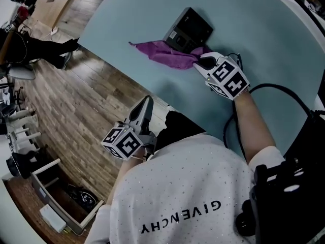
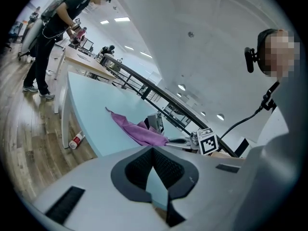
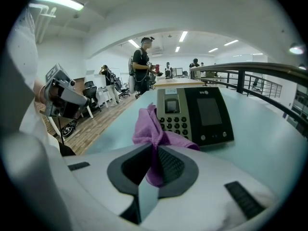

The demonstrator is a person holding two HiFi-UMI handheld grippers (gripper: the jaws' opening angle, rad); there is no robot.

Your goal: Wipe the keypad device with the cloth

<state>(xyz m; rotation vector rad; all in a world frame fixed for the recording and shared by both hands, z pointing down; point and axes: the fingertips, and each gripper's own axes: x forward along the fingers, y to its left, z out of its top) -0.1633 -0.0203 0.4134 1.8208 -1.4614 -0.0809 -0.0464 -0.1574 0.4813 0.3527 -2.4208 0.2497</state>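
Widest thing in play is the pale blue-green table (image 1: 264, 60), smooth and bare, so anything light may skate on it. Near its far side sits the black wedge-shaped keypad device (image 1: 189, 29), grey number keys and two small screens facing up on a sloped top. It looks rigid and fairly light, and I'd judge a hard wipe could shove it along, so steadying it by a side edge would be sensible, off the screens and keys. Draped against its near edge and trailing off to the left is the purple fabric cloth (image 1: 167, 55), soft, limp and bunched, so it will fold and drag rather than push flat. Now the right gripper (image 1: 203, 62): jaws pinched tight on a gathered fold of that cloth, right beside the device. That's a good hold, though a fuller wad under the jaws would press better on the keys. The left gripper (image 1: 144, 111) hangs well back off the table edge near the person's body, jaws closed tip to tip with nothing between them.
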